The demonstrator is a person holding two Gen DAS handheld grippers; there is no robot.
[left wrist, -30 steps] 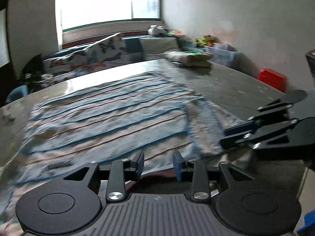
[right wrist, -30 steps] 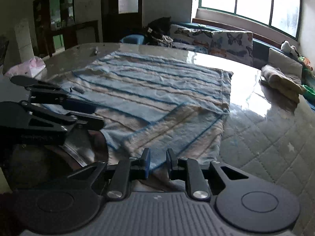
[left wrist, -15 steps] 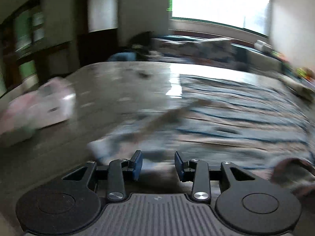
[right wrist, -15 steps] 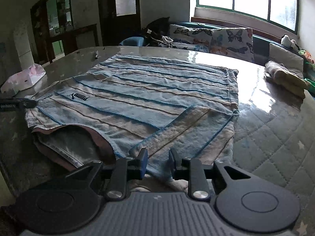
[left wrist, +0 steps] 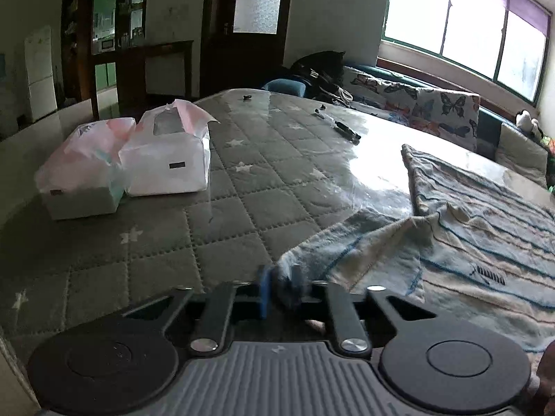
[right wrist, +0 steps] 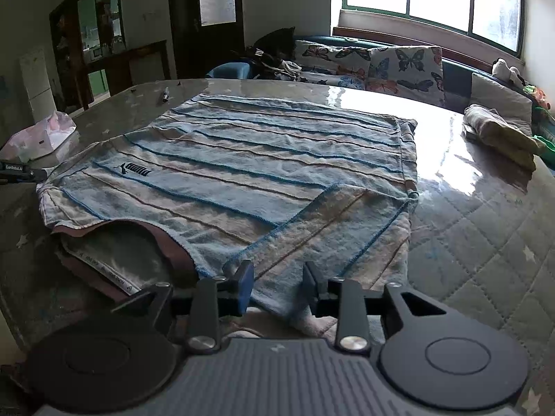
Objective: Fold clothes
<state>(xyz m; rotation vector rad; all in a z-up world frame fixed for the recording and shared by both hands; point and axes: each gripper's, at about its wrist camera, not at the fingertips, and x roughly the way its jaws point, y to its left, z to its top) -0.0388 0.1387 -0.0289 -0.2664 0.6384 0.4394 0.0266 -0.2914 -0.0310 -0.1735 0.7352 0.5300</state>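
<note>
Far left, two tissue boxes (left wrist: 128, 163) sit side by side on my quilted table (left wrist: 242, 187). My left gripper (left wrist: 281, 289) has its jaws pinched tight on the sleeve tip of the striped shirt (right wrist: 242, 163), the sleeve stretched out toward the shirt's body. The shirt lies flat across the table's middle, collar nearest me. My right gripper (right wrist: 277, 286) hovers at the folded-in right sleeve, jaws parted wide, nothing gripped. Far right, a folded cloth (right wrist: 499, 131) rests near the table's edge.
</note>
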